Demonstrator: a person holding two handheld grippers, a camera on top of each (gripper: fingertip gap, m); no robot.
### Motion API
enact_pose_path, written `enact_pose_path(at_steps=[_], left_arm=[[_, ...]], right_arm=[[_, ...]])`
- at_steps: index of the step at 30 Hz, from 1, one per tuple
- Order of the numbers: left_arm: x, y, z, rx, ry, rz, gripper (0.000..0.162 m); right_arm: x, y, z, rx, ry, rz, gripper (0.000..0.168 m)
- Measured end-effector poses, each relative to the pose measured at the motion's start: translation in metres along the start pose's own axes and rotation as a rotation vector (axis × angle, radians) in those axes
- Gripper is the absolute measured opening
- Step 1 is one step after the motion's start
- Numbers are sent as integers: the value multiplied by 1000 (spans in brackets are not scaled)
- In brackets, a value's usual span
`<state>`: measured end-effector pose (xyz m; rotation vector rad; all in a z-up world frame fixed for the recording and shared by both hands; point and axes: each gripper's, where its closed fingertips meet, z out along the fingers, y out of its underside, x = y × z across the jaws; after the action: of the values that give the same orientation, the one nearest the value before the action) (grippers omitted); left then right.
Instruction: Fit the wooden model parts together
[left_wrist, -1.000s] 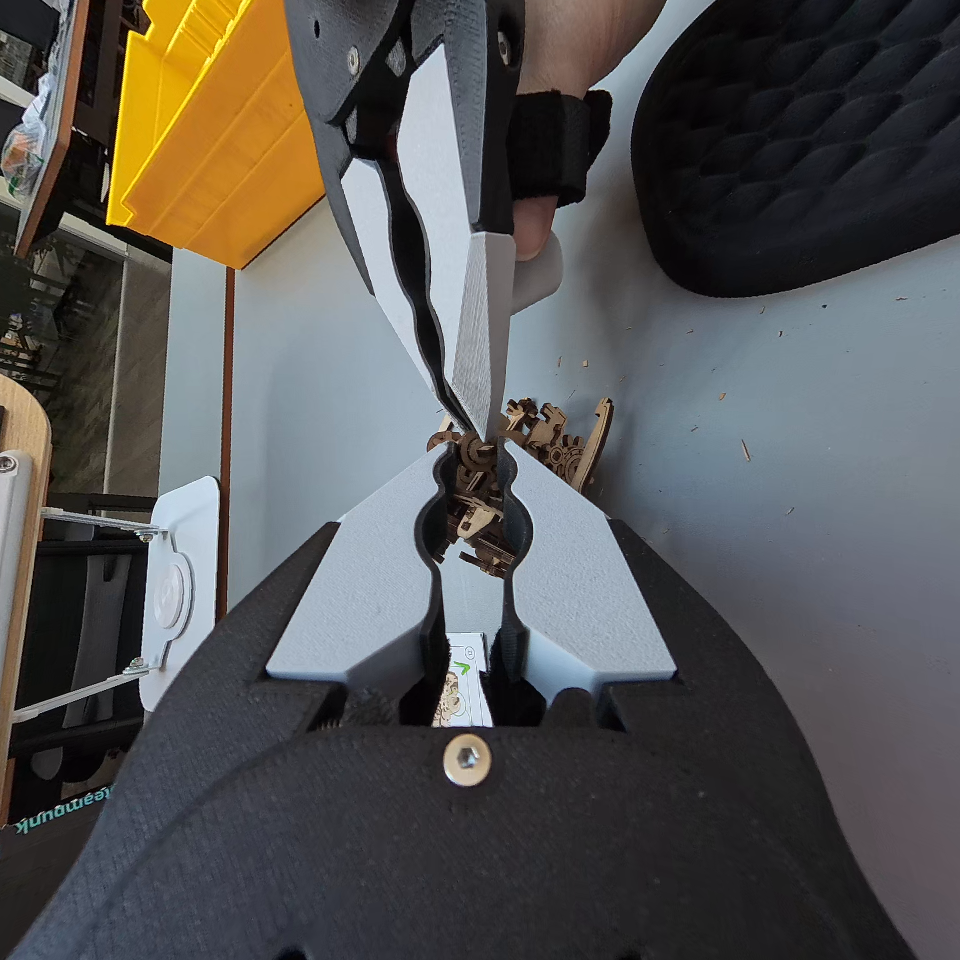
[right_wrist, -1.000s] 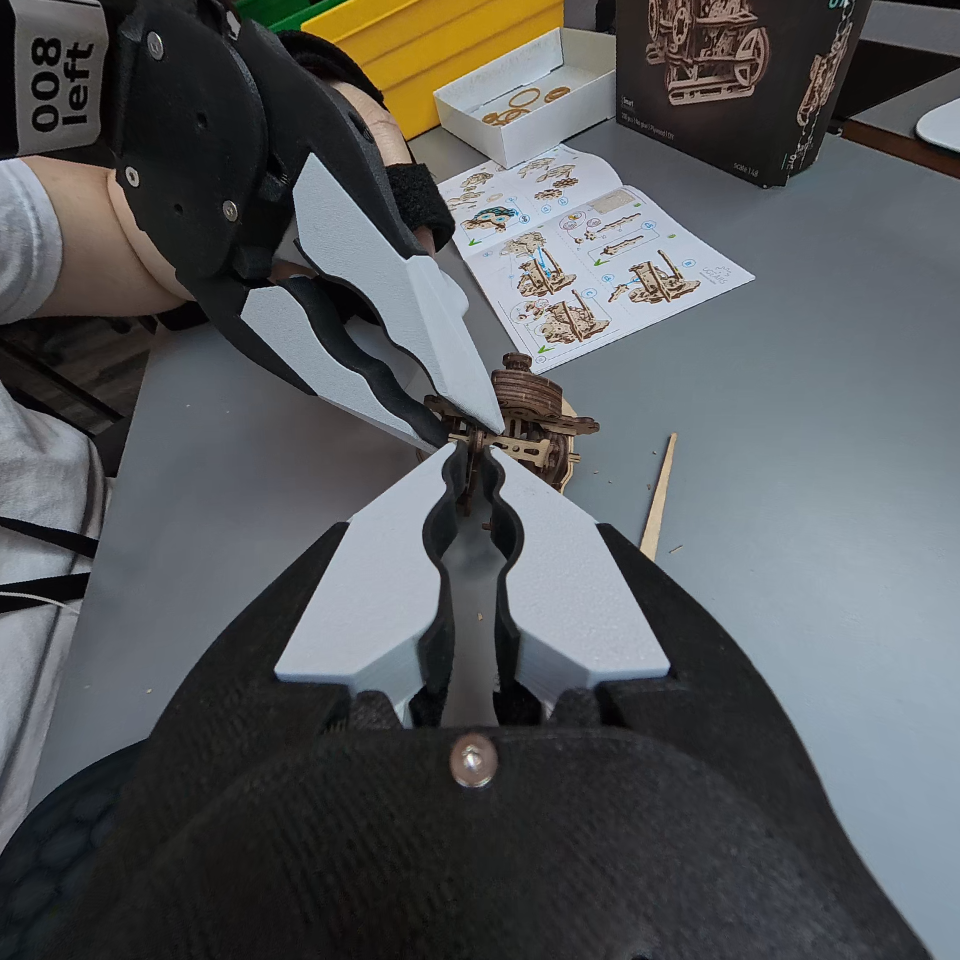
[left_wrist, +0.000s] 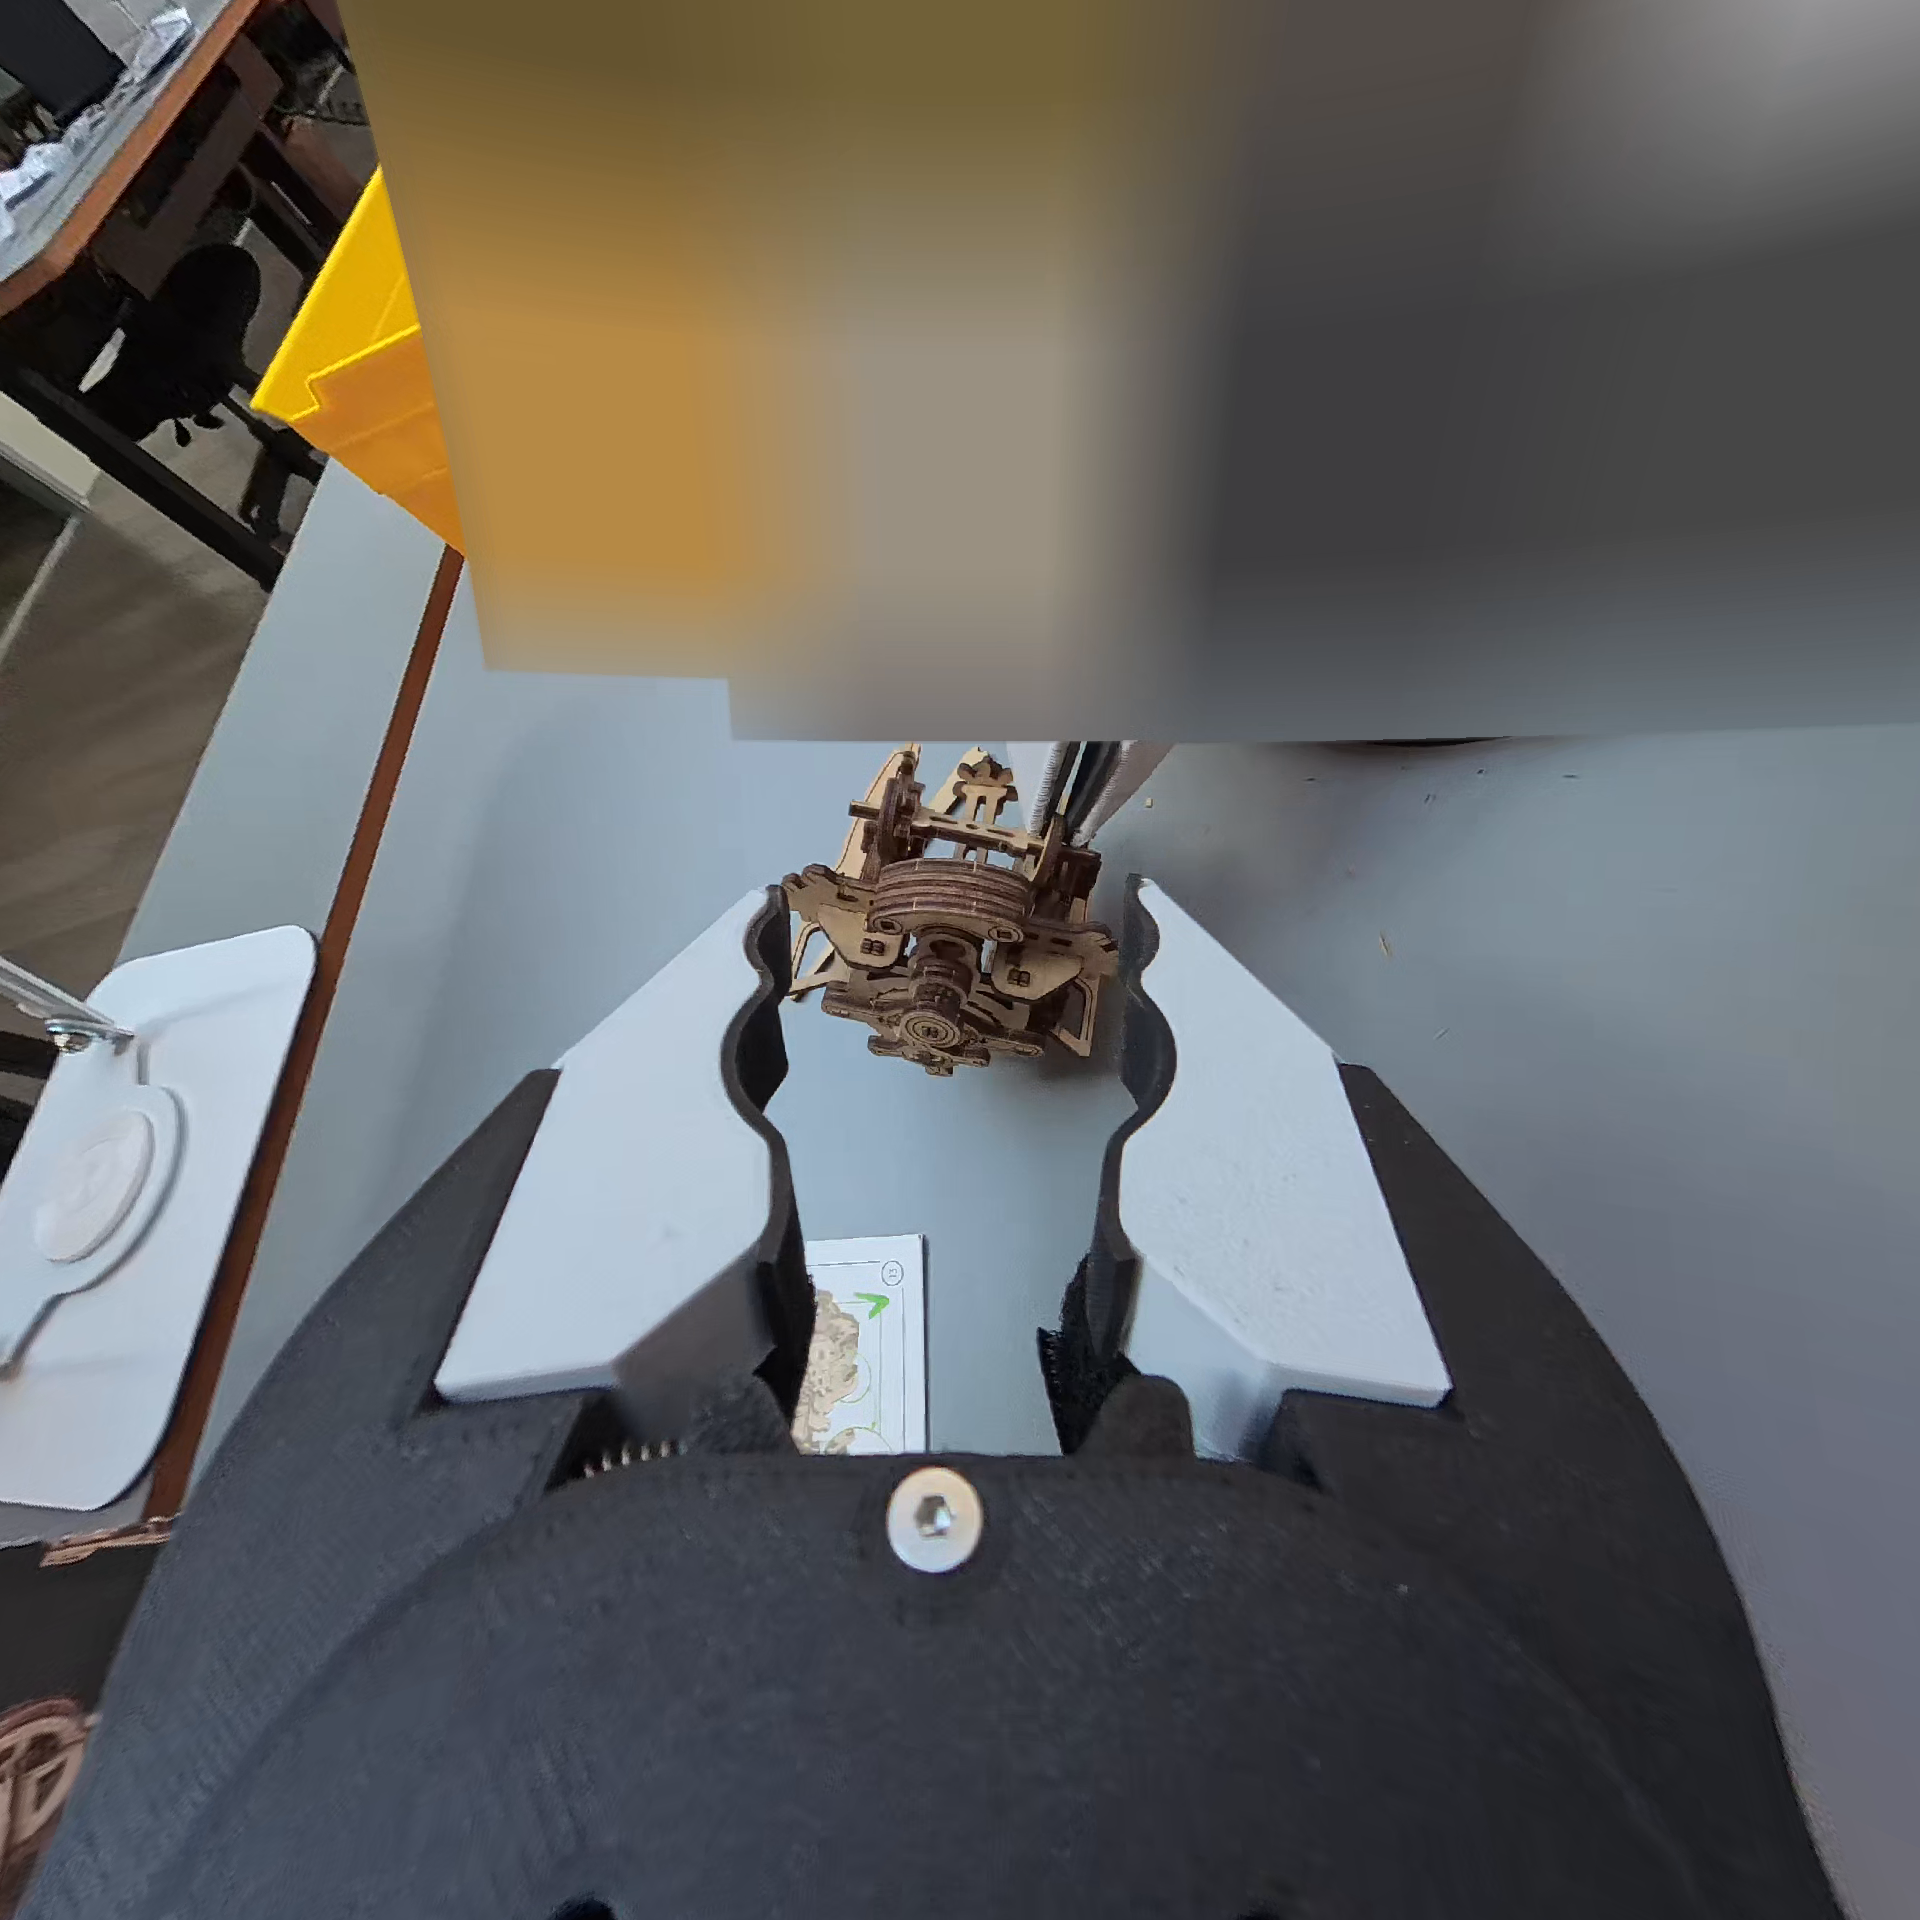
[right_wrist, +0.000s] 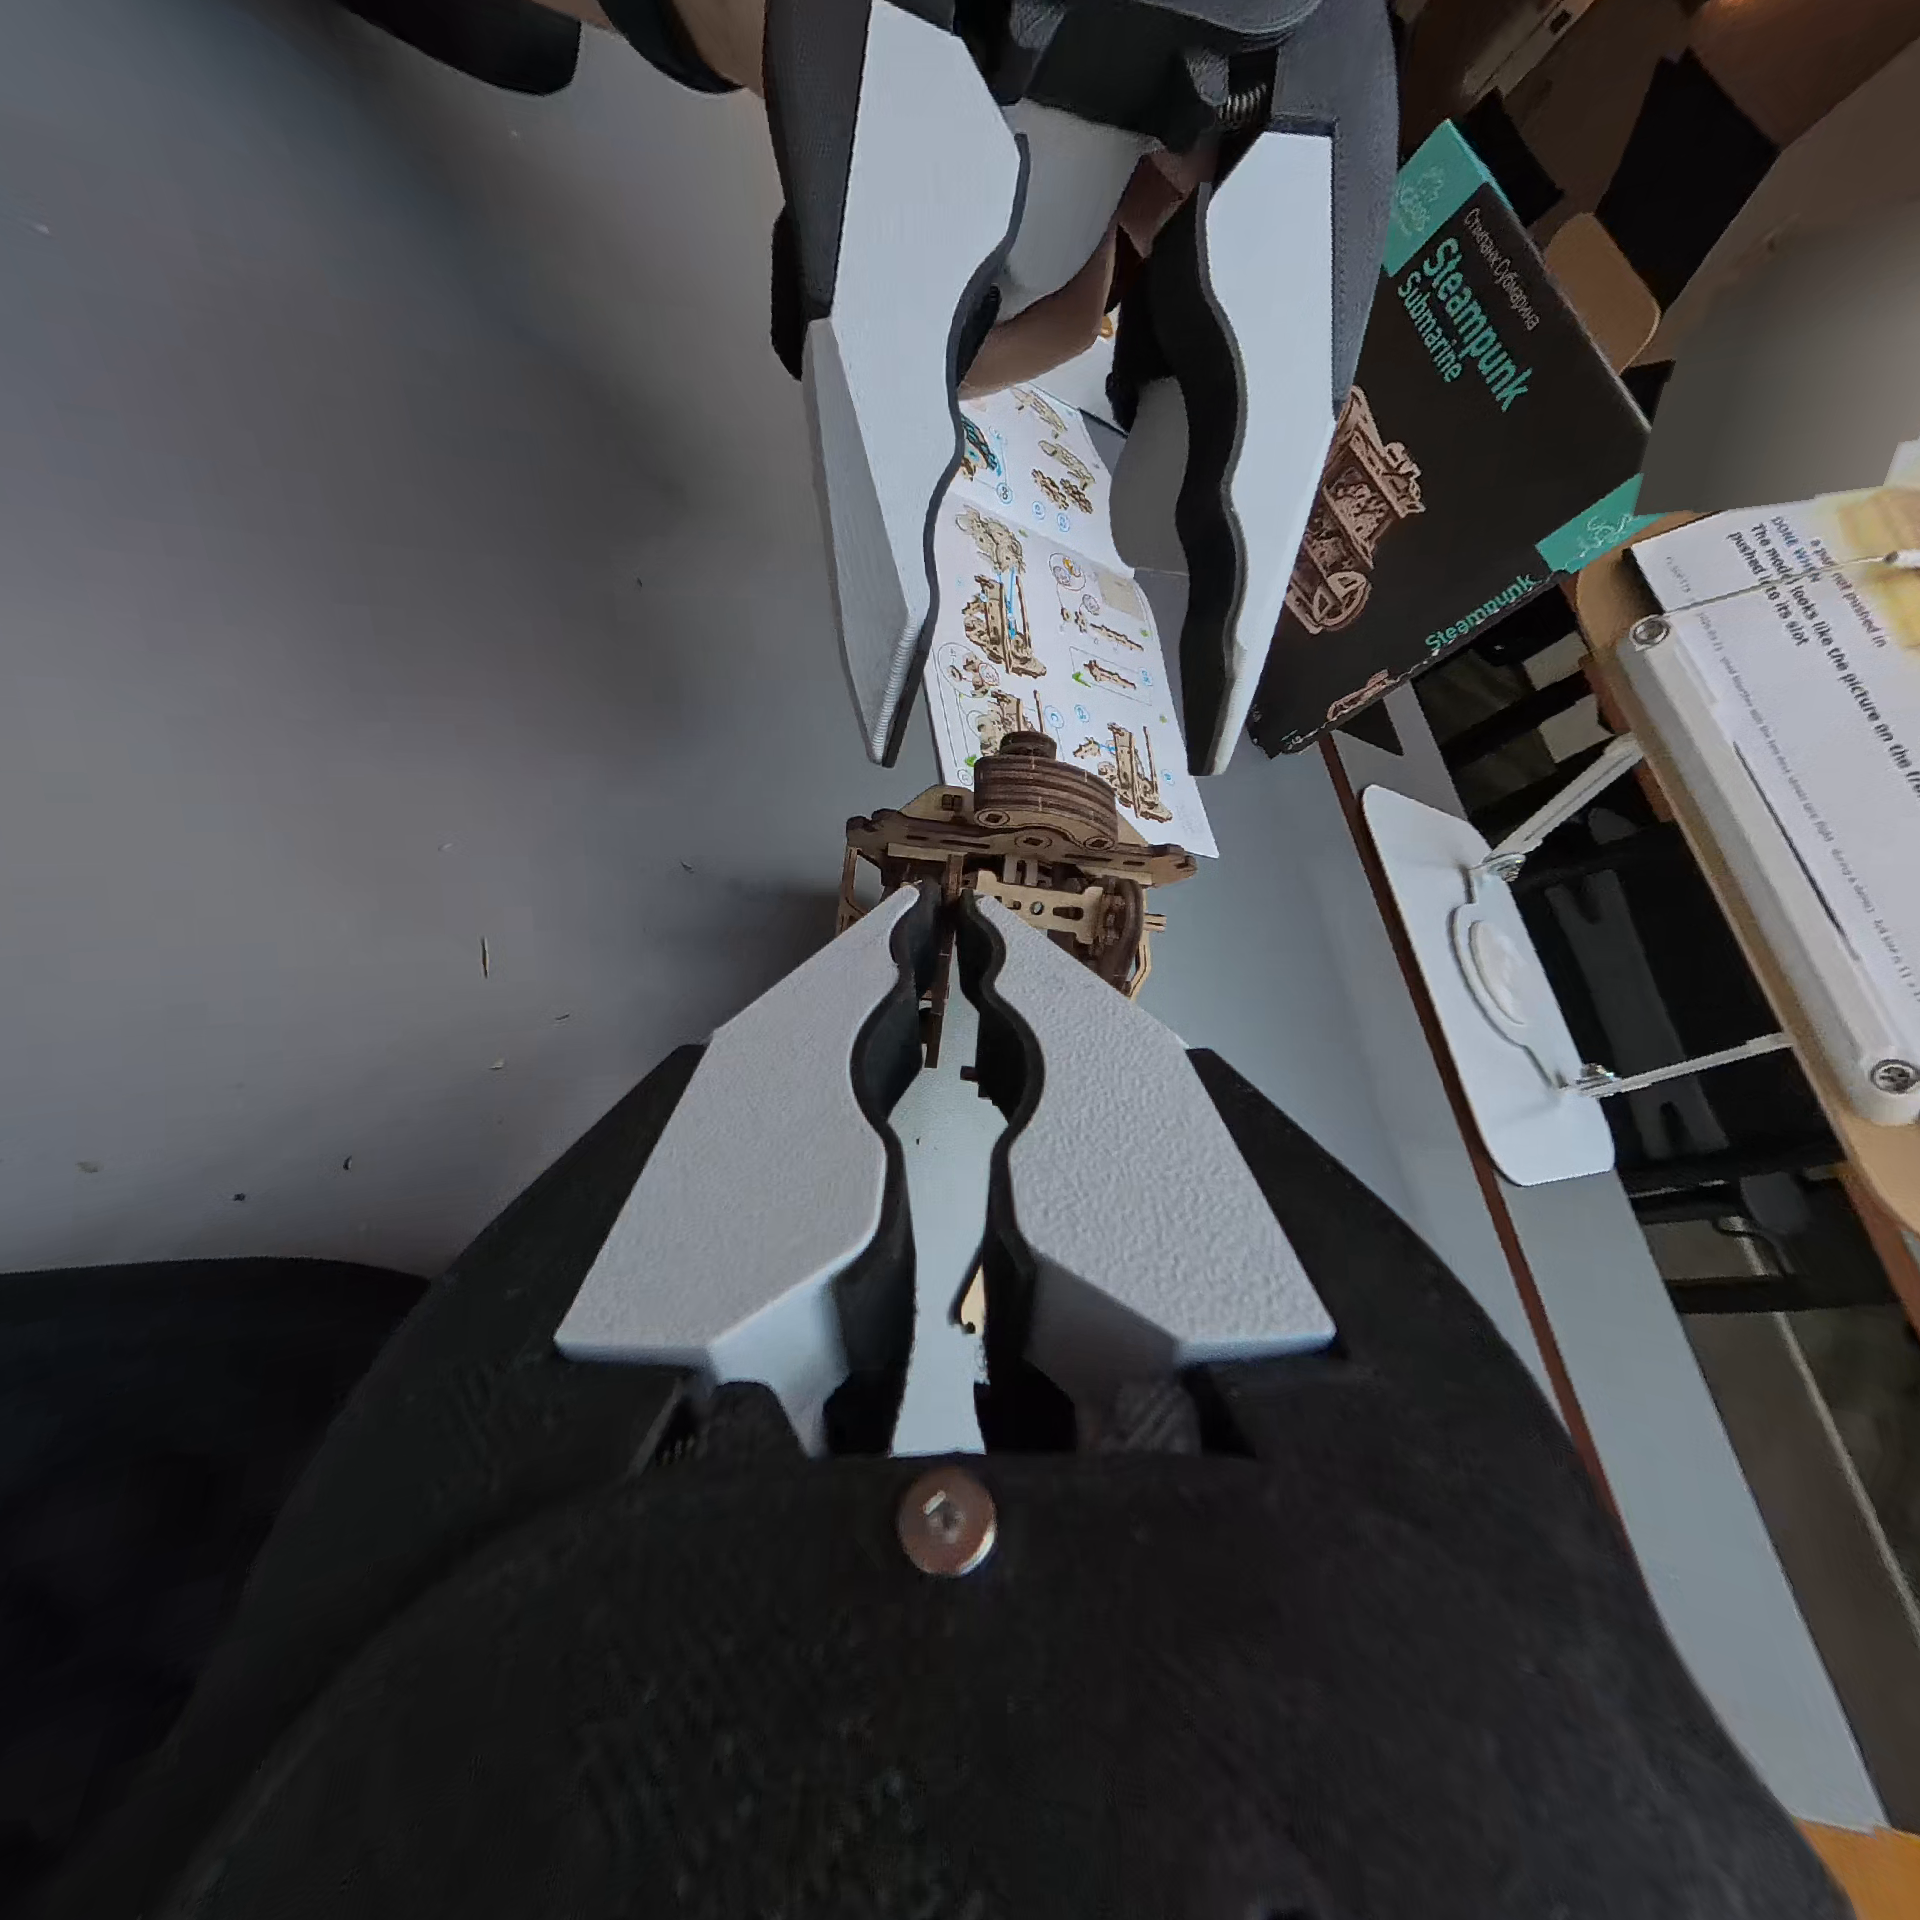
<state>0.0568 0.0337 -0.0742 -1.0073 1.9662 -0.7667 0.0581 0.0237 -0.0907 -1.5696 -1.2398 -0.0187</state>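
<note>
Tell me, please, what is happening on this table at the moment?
A person is assembling a small wooden model with two hand-held grippers. The right gripper is shut on a part at the model's near side and holds it over the grey table. The left gripper is open, its fingers spread on either side of the model without gripping it. An instruction booklet lies behind.
</note>
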Motion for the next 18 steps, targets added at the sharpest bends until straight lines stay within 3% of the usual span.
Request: enact_pose_path(at_steps=[7, 18], left_arm=[[5, 6, 11, -98, -111, 238, 62], [14, 20, 25, -178, -138, 354, 46]], right_arm=[[-13, 4, 9, -80, 36, -220, 1], [-20, 4, 10, -78, 8, -227, 1]])
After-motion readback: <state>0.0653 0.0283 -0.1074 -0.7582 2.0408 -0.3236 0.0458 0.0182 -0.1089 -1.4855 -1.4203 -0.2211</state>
